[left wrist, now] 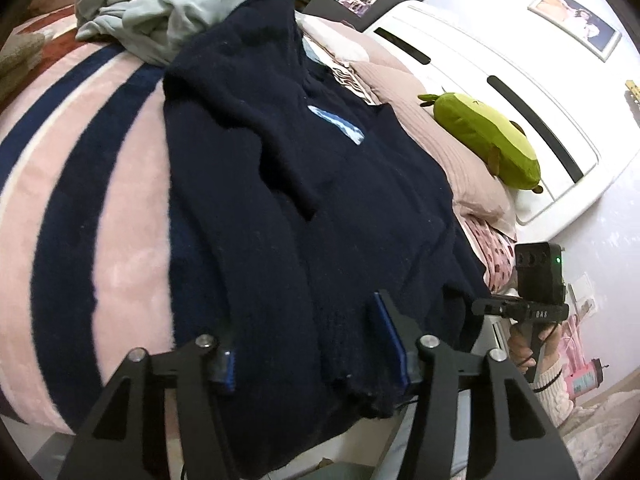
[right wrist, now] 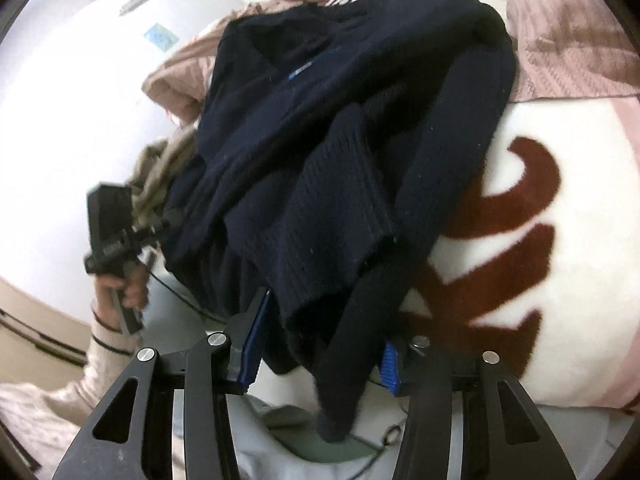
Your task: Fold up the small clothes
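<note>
A navy knit sweater (left wrist: 304, 200) lies on the bed, its hem hanging over the near edge. It fills the right wrist view too (right wrist: 320, 152), with a sleeve (right wrist: 344, 360) dangling down. My left gripper (left wrist: 308, 344) is open, its blue-padded fingers (left wrist: 390, 340) straddling the sweater's hem. My right gripper (right wrist: 320, 332) is open, fingers on either side of the hanging hem and sleeve. The right gripper's body shows in the left wrist view (left wrist: 536, 292); the left one's shows in the right wrist view (right wrist: 116, 224).
A pink blanket with navy stripes (left wrist: 92, 200) covers the bed. A pale green garment (left wrist: 160, 12) is piled at the far end. A green plush toy (left wrist: 492, 140) lies on pink pillows by the white headboard (left wrist: 500, 60). A white and maroon blanket (right wrist: 540, 200) lies right.
</note>
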Available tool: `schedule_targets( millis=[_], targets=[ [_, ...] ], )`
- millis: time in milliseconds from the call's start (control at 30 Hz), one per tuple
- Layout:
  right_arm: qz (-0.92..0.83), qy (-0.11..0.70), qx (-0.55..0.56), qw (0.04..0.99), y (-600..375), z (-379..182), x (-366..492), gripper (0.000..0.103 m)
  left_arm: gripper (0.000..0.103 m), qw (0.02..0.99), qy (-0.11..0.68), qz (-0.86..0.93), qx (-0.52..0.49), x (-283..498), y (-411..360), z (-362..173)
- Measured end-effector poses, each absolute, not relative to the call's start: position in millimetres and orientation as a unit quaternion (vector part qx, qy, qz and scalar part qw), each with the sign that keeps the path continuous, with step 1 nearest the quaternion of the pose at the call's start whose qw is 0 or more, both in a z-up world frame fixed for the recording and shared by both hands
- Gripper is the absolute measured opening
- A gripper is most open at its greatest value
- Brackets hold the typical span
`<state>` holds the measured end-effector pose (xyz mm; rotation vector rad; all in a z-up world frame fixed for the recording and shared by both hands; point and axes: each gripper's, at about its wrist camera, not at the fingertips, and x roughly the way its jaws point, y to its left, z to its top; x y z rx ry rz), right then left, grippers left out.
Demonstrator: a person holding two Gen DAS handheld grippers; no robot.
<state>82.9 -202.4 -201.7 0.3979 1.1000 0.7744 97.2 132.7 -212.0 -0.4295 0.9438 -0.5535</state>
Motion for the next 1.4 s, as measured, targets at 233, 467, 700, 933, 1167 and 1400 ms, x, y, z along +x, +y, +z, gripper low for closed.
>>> schedule_targets(
  millis=[233, 467, 700, 933, 1167, 1400],
  targets=[
    [0.362, 0.469, 0.196, 0.782, -171, -196, 100, 0.019, 0.028, 0.847, 0.441, -0.23, -0.189, 98, 120, -209],
    [0.38, 0.417, 0.213, 0.798, -187, -162, 76, 0.016, 0.022, 0.855, 0.403, -0.252, -0.208, 73, 122, -174],
    [0.412, 0.394, 0.225, 0.79, -193, -139, 46, 0.015, 0.021, 0.866, 0.362, -0.288, -0.19, 27, 110, -128],
    [0.421, 0.37, 0.218, 0.799, -202, -91, 18, 0.015, 0.021, 0.877, 0.335, -0.285, -0.195, -8, 125, -88],
    [0.389, 0.339, 0.218, 0.829, -194, -80, 84, 0.014, 0.021, 0.891, 0.334, -0.244, -0.188, 58, 133, -80],
    [0.334, 0.364, 0.219, 0.841, -189, -99, 195, 0.014, 0.022, 0.891, 0.39, -0.174, -0.151, 175, 140, -94]
  ],
)
